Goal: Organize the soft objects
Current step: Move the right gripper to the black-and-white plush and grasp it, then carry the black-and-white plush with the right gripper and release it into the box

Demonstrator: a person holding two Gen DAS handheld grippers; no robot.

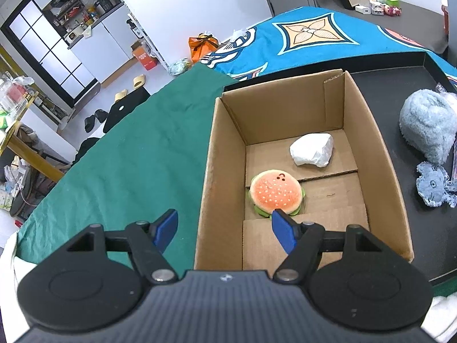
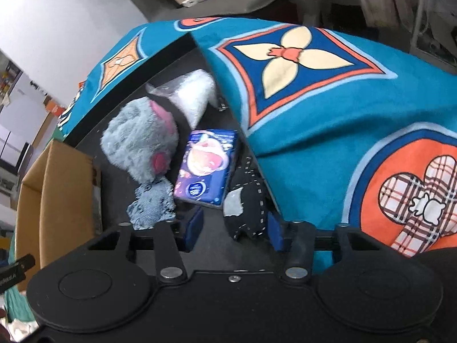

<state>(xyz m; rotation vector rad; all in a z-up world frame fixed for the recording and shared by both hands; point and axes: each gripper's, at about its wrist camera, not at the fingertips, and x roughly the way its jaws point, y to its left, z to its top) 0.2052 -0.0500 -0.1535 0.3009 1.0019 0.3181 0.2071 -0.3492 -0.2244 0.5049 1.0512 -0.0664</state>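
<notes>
Box so far holds burger plush and white bundle. We see fluffy grey plush, denim toy, tissue pack outstanding on table. Left gripper fingers open, empty; right gripper fingers straddle dark stitched item, grip unclear.

Both the left tongs and the right tongs are matte black with blue finger pads, silver pivot screws, round side discs and a ribbed grey-black housing behind the pads.
</notes>
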